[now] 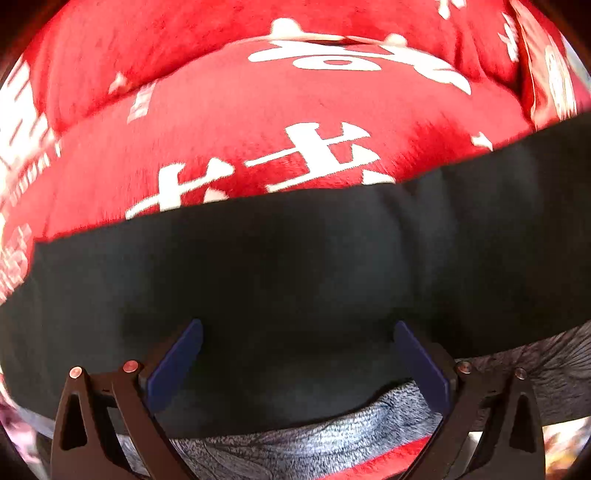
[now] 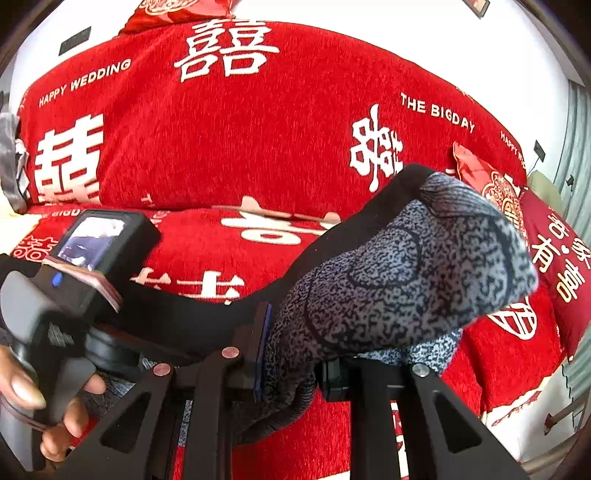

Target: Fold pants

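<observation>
The pants are black outside with a grey fleece lining. In the left wrist view the black cloth (image 1: 295, 266) stretches across the frame over the red sofa, with grey lining (image 1: 317, 439) showing below. My left gripper (image 1: 297, 365) is open, its blue-padded fingers (image 1: 177, 365) spread wide over the black cloth. In the right wrist view my right gripper (image 2: 291, 354) is shut on the pants, whose grey lining (image 2: 406, 280) bunches up and hides the right finger. The black band (image 2: 207, 314) runs left toward the left gripper's body (image 2: 62, 295).
A red sofa cover (image 2: 221, 147) with white wedding characters fills the background. A red cushion (image 2: 554, 266) lies at the right. A hand (image 2: 22, 391) holds the left gripper's handle at the lower left. White wall (image 2: 369, 26) is behind the sofa.
</observation>
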`<state>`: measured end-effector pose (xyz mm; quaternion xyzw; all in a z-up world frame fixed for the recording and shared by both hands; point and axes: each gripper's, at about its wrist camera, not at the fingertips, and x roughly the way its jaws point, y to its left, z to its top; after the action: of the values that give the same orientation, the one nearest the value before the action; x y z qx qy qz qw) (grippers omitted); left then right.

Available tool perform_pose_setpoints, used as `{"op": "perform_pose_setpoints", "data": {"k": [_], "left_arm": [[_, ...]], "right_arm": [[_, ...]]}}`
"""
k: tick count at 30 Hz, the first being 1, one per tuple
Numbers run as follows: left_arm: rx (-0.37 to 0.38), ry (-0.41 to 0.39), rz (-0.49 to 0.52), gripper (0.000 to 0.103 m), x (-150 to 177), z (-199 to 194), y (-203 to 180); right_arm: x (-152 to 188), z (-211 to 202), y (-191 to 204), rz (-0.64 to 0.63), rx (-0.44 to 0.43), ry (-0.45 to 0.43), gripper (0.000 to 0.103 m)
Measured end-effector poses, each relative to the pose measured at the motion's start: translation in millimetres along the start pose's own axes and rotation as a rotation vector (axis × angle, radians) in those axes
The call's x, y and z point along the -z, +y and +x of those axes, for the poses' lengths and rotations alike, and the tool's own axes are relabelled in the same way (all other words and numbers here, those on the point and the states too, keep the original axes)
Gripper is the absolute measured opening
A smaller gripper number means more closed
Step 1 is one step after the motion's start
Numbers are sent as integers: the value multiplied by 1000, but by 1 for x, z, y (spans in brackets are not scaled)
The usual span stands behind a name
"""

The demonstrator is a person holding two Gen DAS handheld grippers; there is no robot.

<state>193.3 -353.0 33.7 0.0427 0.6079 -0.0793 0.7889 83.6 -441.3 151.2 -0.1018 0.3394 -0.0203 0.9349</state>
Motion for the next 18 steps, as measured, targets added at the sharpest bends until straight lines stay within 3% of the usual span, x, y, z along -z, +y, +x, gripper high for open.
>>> {"op": "perform_pose_setpoints", "data": {"k": [4, 11, 14, 16, 18], "left_arm": [[-17, -40, 19, 103, -16, 1, -12], [-57, -12, 46, 103, -64, 14, -19], [-7, -2, -3, 103, -69, 12, -4], [-13, 5, -51, 103, -65, 16, 4], [-35, -22, -10, 103, -52, 14, -2]], "right_arm": [[5, 3, -6, 16, 12, 27, 23], [14, 14, -25, 106, -7, 65, 23], [16, 18, -30, 124, -7, 68, 23], [18, 19, -33, 142, -11, 71, 23], [19, 20, -34, 145, -7, 78, 23]]}}
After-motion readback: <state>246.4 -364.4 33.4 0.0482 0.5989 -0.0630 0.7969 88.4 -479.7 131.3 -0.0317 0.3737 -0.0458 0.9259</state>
